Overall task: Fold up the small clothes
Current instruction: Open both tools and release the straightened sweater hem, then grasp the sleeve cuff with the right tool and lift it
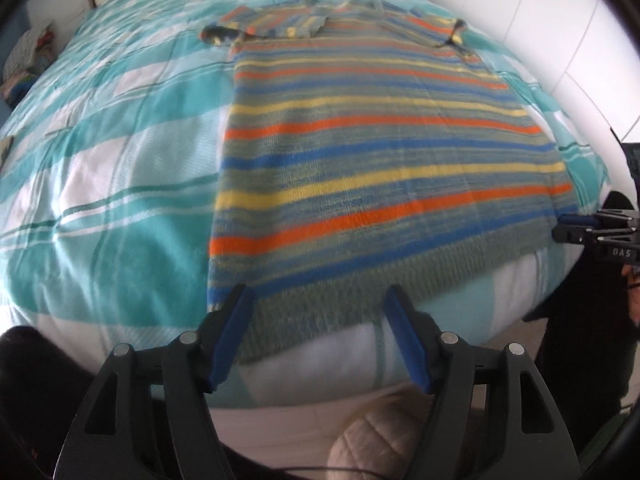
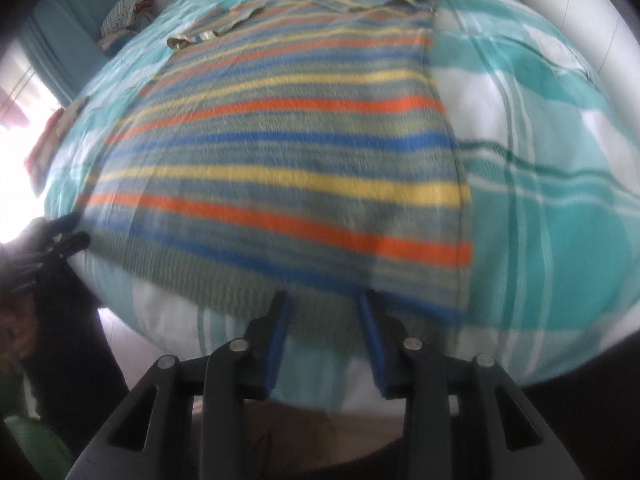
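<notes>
Grippers first: your left gripper (image 1: 318,314) hovers with its jaws spread wide at the near-left corner of the striped knit sweater (image 1: 380,152), holding nothing. Your right gripper (image 2: 324,316) is parted more narrowly at the sweater's near-right corner, also empty. You seem placed at both ends of the ribbed hem (image 1: 400,276) so you can pinch it and fold it away from you. The sweater lies flat on the teal plaid bed (image 1: 120,152), sleeves tucked in at its far end. Motion blur hides whether either gripper touches the hem.
</notes>
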Tool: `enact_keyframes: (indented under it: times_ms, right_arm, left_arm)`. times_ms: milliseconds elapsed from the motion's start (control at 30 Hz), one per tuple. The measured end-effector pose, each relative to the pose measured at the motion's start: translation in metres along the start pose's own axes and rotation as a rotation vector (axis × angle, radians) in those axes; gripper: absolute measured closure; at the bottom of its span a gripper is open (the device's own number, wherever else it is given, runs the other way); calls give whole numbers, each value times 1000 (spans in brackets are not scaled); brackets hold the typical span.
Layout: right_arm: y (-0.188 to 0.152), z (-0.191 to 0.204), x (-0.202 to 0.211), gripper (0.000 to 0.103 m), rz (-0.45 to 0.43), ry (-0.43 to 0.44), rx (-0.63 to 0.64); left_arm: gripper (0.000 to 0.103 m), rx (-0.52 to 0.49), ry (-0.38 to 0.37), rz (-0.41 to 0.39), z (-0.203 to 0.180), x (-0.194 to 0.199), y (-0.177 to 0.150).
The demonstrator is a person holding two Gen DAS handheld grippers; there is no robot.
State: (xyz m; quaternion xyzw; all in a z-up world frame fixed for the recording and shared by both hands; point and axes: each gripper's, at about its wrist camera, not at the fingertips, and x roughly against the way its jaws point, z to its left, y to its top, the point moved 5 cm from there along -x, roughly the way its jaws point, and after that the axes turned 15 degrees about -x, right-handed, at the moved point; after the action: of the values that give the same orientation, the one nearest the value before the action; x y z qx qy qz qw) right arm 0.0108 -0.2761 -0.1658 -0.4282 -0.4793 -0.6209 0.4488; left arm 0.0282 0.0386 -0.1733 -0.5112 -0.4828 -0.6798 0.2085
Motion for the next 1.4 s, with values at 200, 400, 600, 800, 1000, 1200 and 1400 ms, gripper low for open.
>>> enact_keyframes:
  times_ms: [200, 400, 600, 800, 1000, 1200, 1400]
  right_arm:
    - [47, 2, 94, 66, -136, -117, 150]
    - [152, 43, 145, 36, -379, -197, 323]
    - [225, 105, 31, 38, -310, -135, 525]
    - [295, 93, -70, 56, -319, -188, 473]
    - [336, -2, -2, 97, -432, -61, 90]
    - [326, -190, 96, 97, -564, -73, -366]
    - [283, -270, 66, 97, -454, 70, -639]
  left_arm:
    - [14, 125, 14, -266, 36, 54, 40]
    - [13, 234, 64, -413, 54, 24, 69]
    - [13, 266, 32, -318, 54, -17, 44]
    - [13, 244, 113, -320, 53, -15, 45]
    - [13, 253, 86, -291, 54, -23, 44]
    - [13, 272, 23, -289, 51, -29, 51]
    - [13, 276, 3, -272, 44, -38, 51]
